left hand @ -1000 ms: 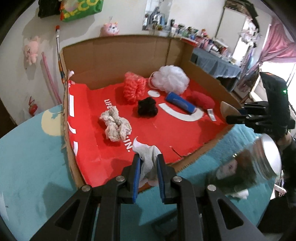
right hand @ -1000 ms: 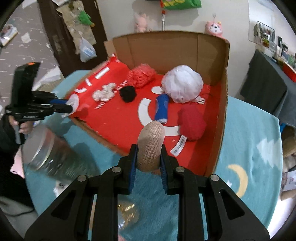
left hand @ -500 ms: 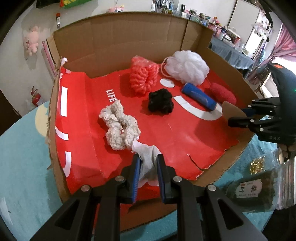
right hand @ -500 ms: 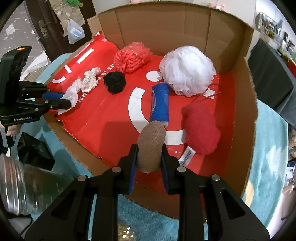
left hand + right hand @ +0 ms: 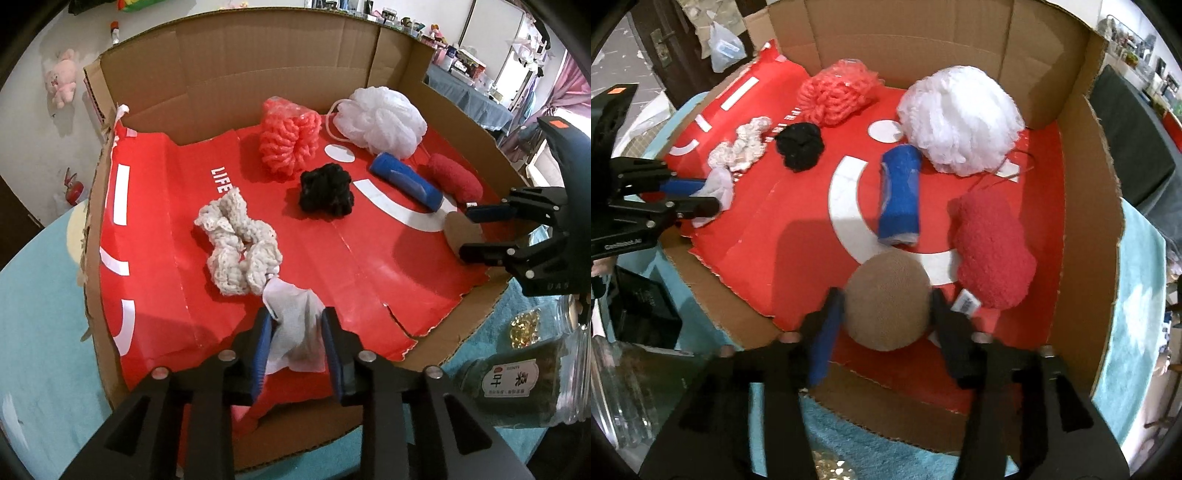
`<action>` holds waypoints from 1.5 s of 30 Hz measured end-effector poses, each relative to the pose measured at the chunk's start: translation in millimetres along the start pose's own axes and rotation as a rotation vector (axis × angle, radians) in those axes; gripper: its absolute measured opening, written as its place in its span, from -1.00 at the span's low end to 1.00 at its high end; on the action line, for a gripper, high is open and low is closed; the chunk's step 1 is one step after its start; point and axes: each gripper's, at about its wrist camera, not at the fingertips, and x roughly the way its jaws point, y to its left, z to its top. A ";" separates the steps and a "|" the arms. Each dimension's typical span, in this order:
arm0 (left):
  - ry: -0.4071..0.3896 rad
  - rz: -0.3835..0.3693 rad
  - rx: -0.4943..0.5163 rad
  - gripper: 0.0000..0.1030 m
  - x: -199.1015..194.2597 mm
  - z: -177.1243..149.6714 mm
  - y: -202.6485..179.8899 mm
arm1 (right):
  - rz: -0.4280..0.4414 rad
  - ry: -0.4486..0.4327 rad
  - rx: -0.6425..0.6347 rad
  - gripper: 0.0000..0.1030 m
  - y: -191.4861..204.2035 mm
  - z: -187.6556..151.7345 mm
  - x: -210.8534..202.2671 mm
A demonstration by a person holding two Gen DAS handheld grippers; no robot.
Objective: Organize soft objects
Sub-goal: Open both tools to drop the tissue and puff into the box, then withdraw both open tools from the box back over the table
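1. Your left tongs [image 5: 297,341] were opening, the white cloth [image 5: 295,332] still between the pads, over the near edge of the cardboard box [image 5: 258,88].
2. Your right tongs [image 5: 886,314] were opening too, with the tan puff [image 5: 886,299] between them, resting on the red liner [image 5: 798,236] at the box's near right.
3. Already in the box lay a cream scrunchie [image 5: 236,245], black scrunchie [image 5: 325,192], coral yarn bundle [image 5: 288,140], white bath pouf [image 5: 380,120], blue roll [image 5: 406,181] and red fluffy piece [image 5: 456,179].
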 end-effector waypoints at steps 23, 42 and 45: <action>-0.329 0.014 -0.107 0.84 -118.3 -32.7 -23.3 | -0.083 -0.238 0.089 0.40 16.3 -21.8 -111.2; -0.760 0.161 -0.089 1.00 -226.7 -132.4 -118.4 | -0.177 -0.618 0.064 0.73 107.1 -131.7 -226.3; -0.802 0.182 -0.091 1.00 -231.3 -150.8 -132.8 | -0.174 -0.658 0.084 0.82 118.5 -151.9 -235.0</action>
